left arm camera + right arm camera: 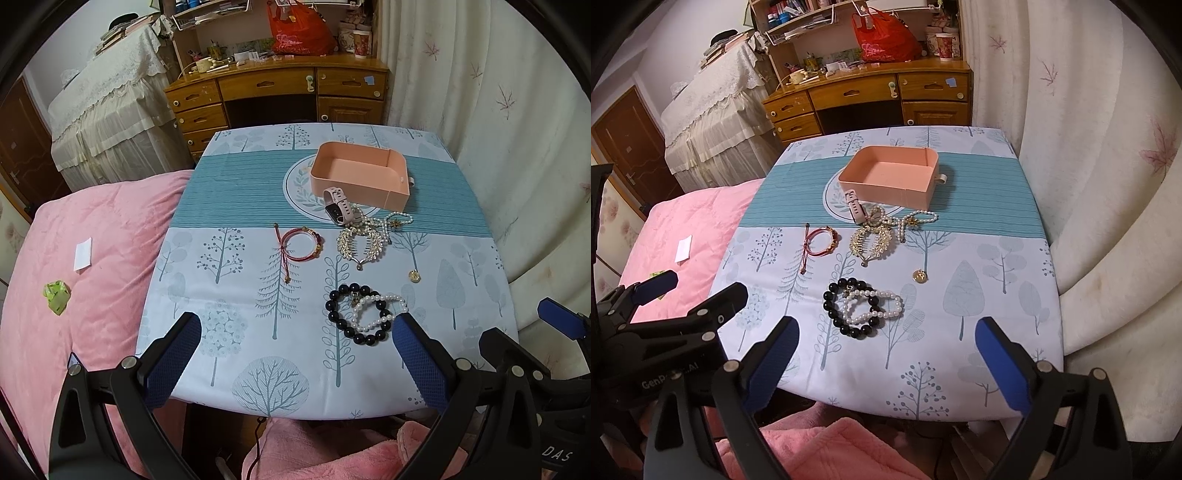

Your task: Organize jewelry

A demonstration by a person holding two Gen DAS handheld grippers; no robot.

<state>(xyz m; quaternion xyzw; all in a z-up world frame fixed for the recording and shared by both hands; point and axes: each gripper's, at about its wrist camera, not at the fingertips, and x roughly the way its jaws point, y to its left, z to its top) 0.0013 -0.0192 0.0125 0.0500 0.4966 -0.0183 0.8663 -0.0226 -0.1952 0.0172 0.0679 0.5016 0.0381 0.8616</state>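
An empty pink box (360, 173) (890, 179) stands at the far middle of the table. In front of it lie a pink watch (337, 205) (855, 207), a pearl necklace (384, 221) (916, 218), a gold leaf comb (361, 246) (871, 240), a red cord bracelet (300, 243) (822, 240) and a gold pendant (414, 276) (919, 276). Nearer lie a black bead bracelet (356, 314) (851, 308) and a white pearl bracelet (380, 310) (877, 304), overlapping. My left gripper (295, 354) and right gripper (886, 354) are both open and empty above the near table edge.
The table has a tree-print cloth (240, 295) (979, 295). A pink bed (74, 295) (694, 221) lies to the left, a curtain (517, 147) (1089, 184) to the right, a wooden desk (277, 92) (868, 92) behind.
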